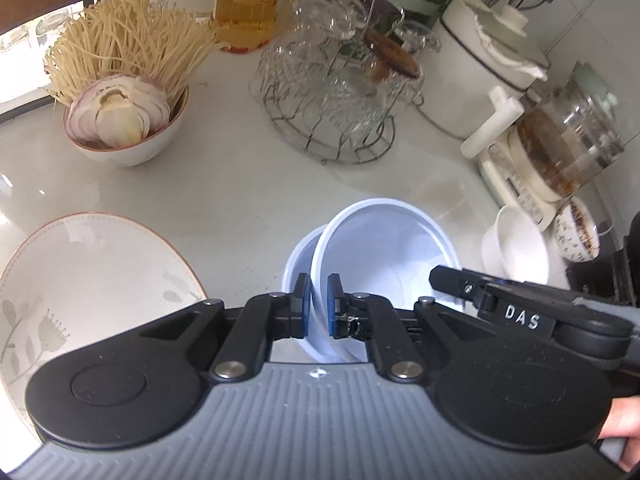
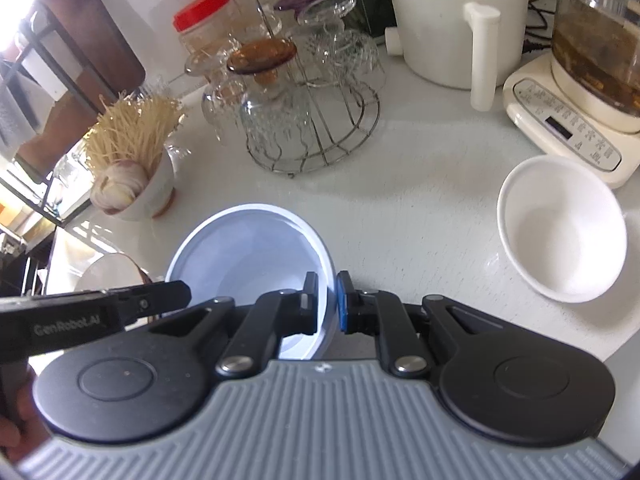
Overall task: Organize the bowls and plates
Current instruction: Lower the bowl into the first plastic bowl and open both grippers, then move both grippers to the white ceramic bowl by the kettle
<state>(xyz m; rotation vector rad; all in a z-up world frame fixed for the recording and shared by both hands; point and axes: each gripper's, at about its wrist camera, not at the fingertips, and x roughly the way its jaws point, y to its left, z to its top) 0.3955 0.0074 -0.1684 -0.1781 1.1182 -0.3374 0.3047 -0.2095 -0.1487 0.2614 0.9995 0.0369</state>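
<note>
- Two pale blue bowls [image 1: 380, 248], thin-walled and smooth, one nested askew in the other, directly ahead of both tools, low over the counter.
- Left gripper [image 1: 319, 306] clamped on the near-left rim; right gripper [image 2: 328, 302] clamped on the opposite rim, blue pads pressed to the wall.
- White speckled countertop [image 2: 420, 208] beneath, glossy, with window glare off to the left.
- Left of the left tool: wide cream plate [image 1: 92, 264], brown-edged, leaf print.
- Right of the right tool: plain white ceramic bowl [image 2: 560, 232], tilted.
- Farther ahead-left: bowl of noodles and sliced onion [image 1: 128, 120].
- Farther ahead: wire rack of upturned glasses [image 2: 304, 120], white pot [image 2: 452, 32], glass kettle on a cream base [image 2: 592, 60].
</note>
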